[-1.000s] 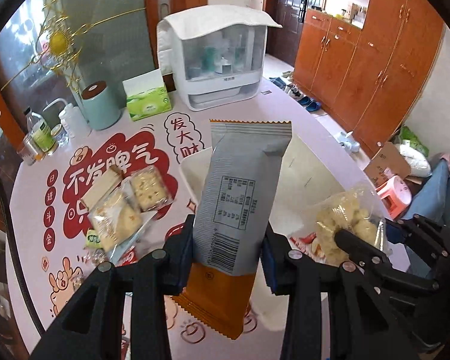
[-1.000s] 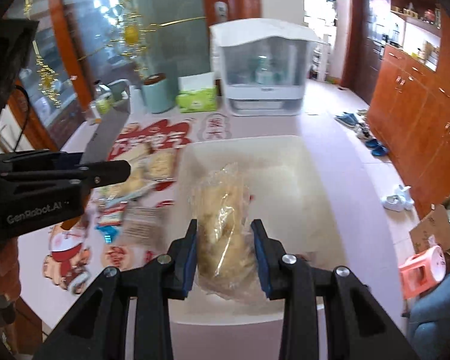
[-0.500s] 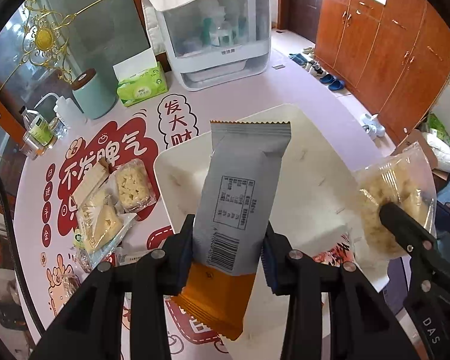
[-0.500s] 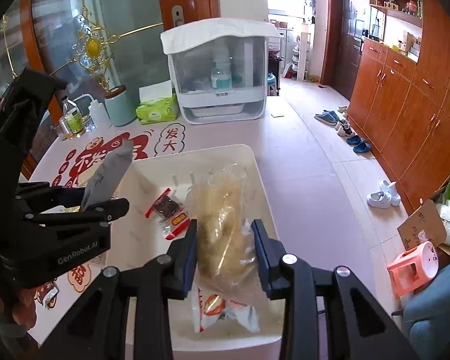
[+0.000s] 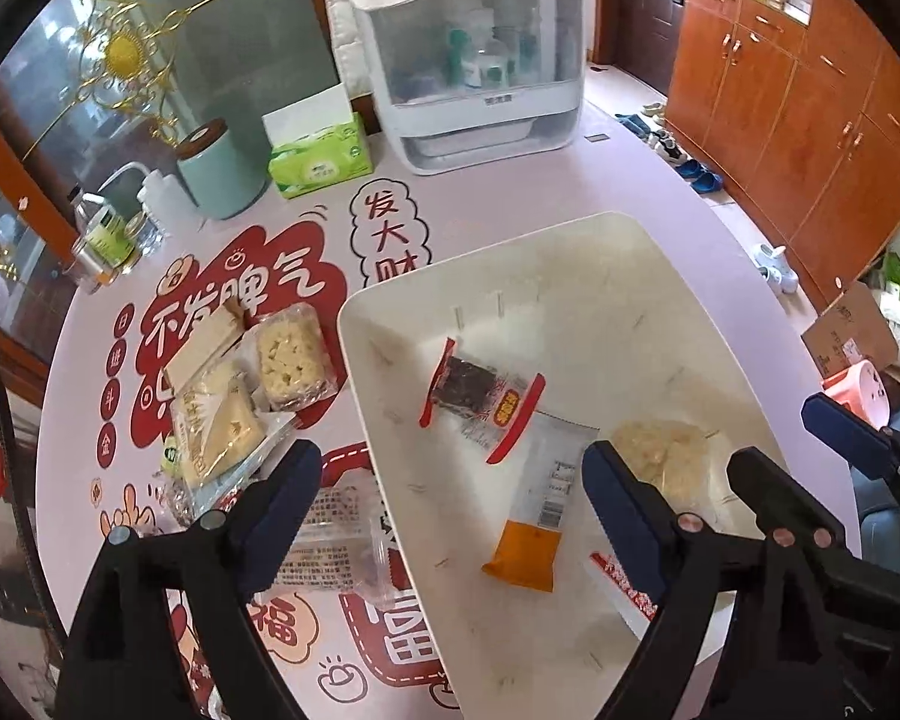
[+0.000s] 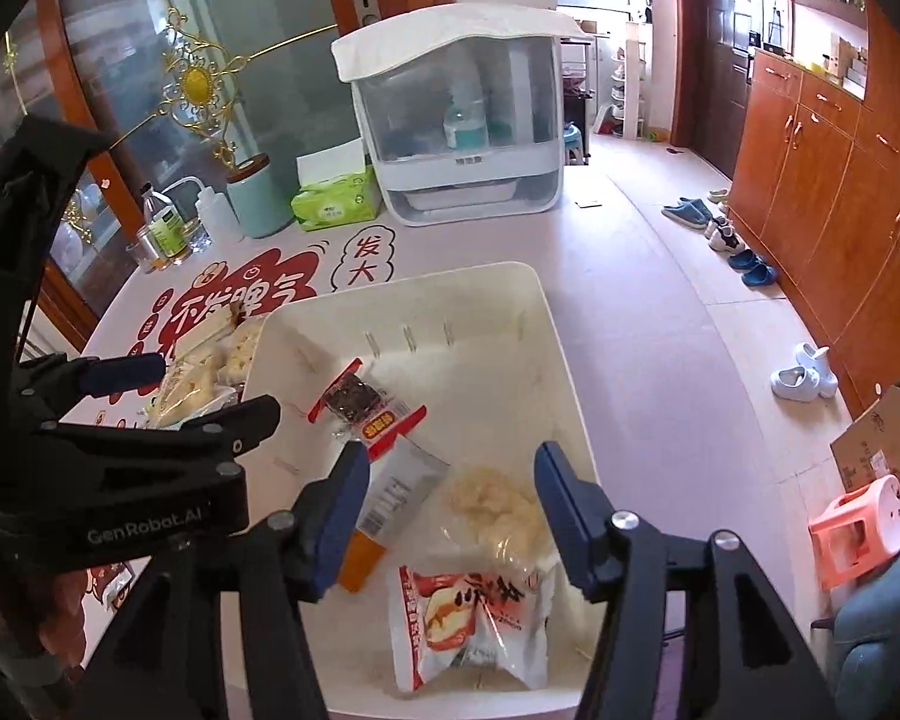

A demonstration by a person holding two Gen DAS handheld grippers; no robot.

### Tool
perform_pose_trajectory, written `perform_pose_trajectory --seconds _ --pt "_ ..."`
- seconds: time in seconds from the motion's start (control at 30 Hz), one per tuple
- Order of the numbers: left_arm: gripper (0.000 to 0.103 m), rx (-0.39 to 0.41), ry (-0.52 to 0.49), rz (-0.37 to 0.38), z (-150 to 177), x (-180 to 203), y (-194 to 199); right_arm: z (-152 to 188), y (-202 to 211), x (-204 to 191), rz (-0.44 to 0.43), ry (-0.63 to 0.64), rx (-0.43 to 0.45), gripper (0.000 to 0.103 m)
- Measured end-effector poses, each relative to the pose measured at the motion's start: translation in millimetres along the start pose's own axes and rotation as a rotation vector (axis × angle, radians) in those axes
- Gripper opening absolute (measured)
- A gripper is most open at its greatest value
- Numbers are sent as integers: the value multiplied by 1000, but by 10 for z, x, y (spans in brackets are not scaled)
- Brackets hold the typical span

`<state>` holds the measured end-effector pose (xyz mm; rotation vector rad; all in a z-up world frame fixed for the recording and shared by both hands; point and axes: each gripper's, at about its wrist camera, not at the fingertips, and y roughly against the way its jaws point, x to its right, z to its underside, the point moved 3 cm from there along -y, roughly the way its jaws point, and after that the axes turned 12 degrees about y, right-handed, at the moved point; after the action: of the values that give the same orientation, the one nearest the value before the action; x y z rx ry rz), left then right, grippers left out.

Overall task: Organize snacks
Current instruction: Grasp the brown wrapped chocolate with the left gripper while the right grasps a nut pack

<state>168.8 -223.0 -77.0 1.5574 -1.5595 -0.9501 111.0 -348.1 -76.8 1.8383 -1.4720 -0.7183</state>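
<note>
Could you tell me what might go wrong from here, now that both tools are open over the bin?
1. The left tool straddles the bin rim, so reaching left for the table snacks could clip the rim and shift the bin.
2. The clear packet leans against the bin wall, so a grasp there may pinch the wall too.
3. The crackers and wafers overlap, so one pinch may drag several.

"GenRobot.AI" stands on the left hand-held gripper [image 6: 129,396]; the tablecloth [image 5: 234,294] reads "不发脾气" and "发大财".
</note>
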Motion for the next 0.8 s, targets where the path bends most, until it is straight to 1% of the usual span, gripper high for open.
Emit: perform_pose_trajectory --seconds 0.2,0.33,0.57,0.7,0.8 --pt "88 12 29 3 -1 -64 67 15 37 -50 -18 5 7 58" --pt "88 28 24 -3 32 -62 117 42 76 -77 -27 10 10 58" --pt "88 50 17 7 96 -70 242 98 146 -100 -22 -2 11 58" --pt "88 73 22 17 129 -126 371 127 223 -145 -13 6 18 58" --pt "88 109 20 4 169 -204 496 145 295 -168 -9 4 29 58"
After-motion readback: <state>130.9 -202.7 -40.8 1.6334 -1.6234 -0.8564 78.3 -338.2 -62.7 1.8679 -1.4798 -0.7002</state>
